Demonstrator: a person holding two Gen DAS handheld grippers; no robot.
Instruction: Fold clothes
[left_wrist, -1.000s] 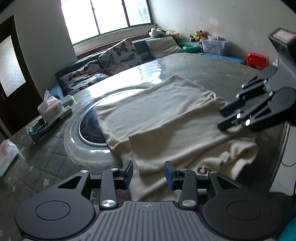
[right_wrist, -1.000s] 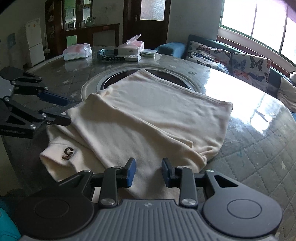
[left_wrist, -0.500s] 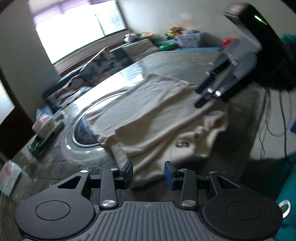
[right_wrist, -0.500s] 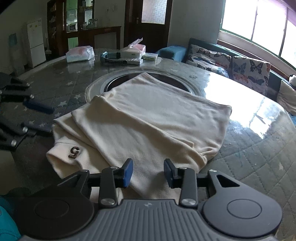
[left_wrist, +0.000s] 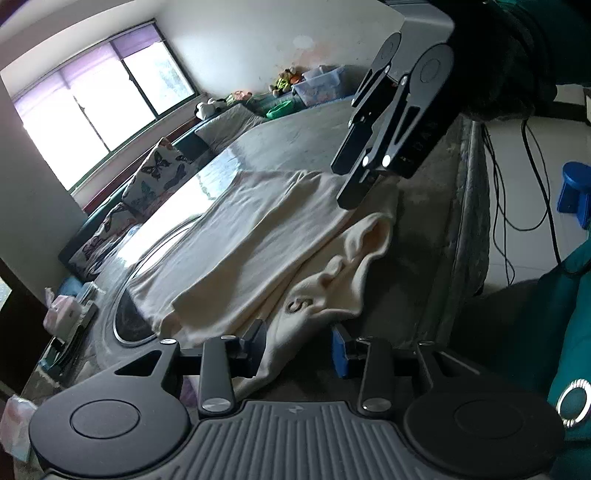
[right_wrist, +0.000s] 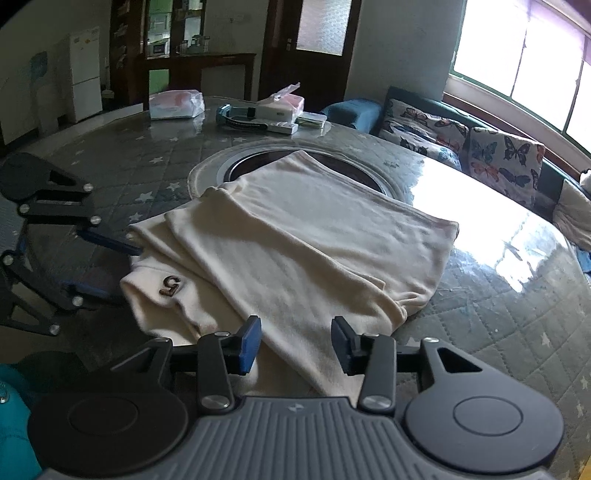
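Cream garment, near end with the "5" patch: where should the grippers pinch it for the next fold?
Probably the two near corners of the cream garment: that patch-end edge hangs loose and rumpled over the table rim. Come from the table's near side, left gripper closing, right gripper opening.

Both grippers, the left gripper (left_wrist: 299, 345) and right gripper (right_wrist: 295, 341), show black linkage arms with silver screw heads, round black discs either side of a ribbed grey body, blue pads on the fingers (right_wrist: 249, 345), and a teal sleeve (left_wrist: 576, 302) beside them.
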